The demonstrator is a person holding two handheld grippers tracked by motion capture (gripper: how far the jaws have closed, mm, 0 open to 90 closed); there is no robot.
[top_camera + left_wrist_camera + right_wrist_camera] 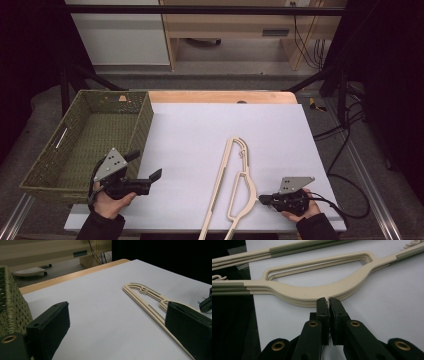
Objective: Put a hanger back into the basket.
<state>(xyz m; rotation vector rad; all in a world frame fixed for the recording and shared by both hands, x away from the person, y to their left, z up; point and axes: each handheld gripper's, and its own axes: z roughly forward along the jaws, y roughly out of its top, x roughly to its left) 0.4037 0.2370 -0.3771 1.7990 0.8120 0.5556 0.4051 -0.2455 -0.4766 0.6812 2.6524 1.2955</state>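
Holding your right gripper (329, 300) with its jaws pressed together, tips touching the near edge of the hangers (312, 293); nothing sits between them. Your left gripper (145, 170) has its jaws spread wide, held just beside the basket (50, 155). Hangers lie stacked flat on the white board (200, 135), near your right hand (300, 207), well apart from the basket.

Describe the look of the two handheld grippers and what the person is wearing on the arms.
Both grippers, left gripper and right gripper, are black with flat rectangular jaws, brass-coloured rivets at the joints and a grey three-cornered plate with small holes on top. A black cable trails from the right one. Dark sleeves reach the wrists.
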